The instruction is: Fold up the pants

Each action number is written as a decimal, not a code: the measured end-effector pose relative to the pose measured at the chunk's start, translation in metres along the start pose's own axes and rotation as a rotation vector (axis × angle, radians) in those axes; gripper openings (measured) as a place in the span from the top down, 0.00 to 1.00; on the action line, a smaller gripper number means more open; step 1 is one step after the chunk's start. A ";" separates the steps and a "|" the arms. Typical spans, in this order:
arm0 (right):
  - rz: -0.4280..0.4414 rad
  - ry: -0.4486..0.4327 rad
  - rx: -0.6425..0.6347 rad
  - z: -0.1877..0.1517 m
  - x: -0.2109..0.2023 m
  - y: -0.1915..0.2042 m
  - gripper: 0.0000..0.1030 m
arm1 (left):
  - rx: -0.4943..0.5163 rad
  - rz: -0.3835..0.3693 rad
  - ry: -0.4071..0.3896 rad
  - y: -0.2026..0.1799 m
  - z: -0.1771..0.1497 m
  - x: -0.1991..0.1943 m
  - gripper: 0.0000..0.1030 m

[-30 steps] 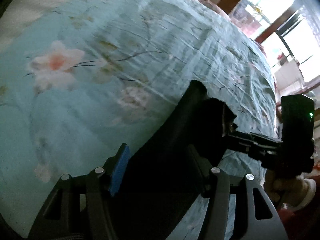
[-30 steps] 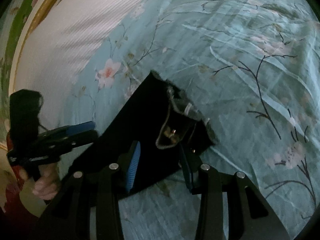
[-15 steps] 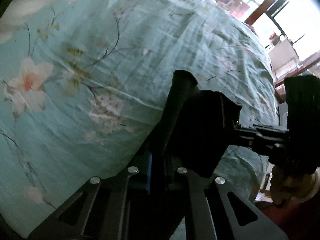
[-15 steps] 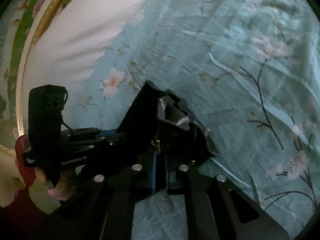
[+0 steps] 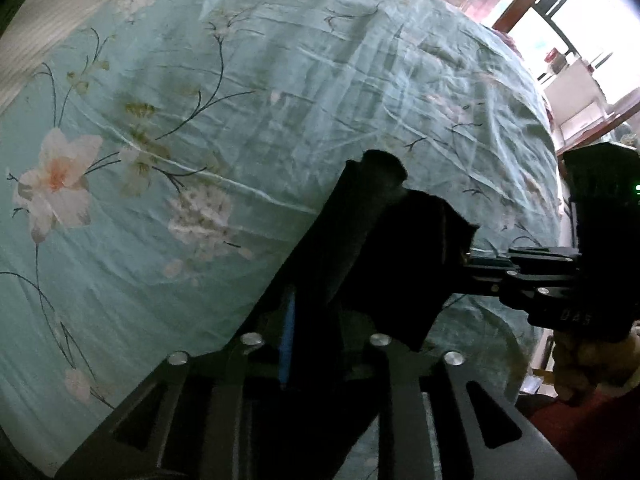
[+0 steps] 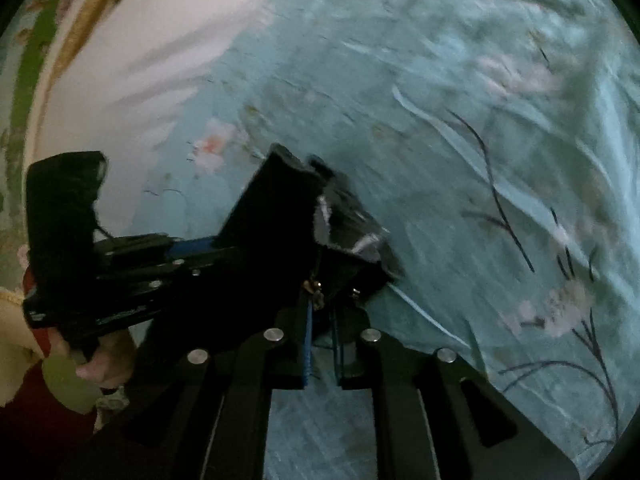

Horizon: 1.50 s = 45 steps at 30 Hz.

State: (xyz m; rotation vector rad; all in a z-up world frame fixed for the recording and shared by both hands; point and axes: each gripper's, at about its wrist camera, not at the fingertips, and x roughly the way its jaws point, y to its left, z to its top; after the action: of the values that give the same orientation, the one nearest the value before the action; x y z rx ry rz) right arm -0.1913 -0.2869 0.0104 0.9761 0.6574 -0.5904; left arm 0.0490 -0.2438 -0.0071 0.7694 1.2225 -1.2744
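The black pants [image 5: 372,240] hang bunched over the teal floral bedsheet [image 5: 240,100]. My left gripper [image 5: 316,320] is shut on one side of their upper edge. My right gripper [image 6: 322,320] is shut on the other side, near the zipper and a metal button [image 6: 316,286]. The pants [image 6: 280,208] are lifted off the sheet between the two grippers. The right gripper shows in the left wrist view [image 5: 520,272], the left gripper in the right wrist view [image 6: 160,264]. The lower pants are hidden below the frames.
The bedsheet [image 6: 460,140] covers a bed. A white striped pillow or mattress edge [image 6: 132,48] lies at the far left. A window and furniture [image 5: 580,60] stand beyond the bed's far right edge.
Both grippers closed from open onto the pants' upper edge and lifted it. The pants rose off the sheet and bunched between the grippers. The right wrist view is blurred by motion.
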 end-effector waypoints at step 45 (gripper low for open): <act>0.446 0.020 -0.354 -0.005 -0.014 0.101 0.88 | -0.190 -0.140 -0.249 0.020 -0.045 -0.102 0.90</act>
State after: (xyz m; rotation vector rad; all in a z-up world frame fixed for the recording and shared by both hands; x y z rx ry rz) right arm -0.1301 -0.2360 0.0736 0.7610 0.5165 -0.0655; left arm 0.0709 -0.1696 0.0751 0.3808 1.1878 -1.3025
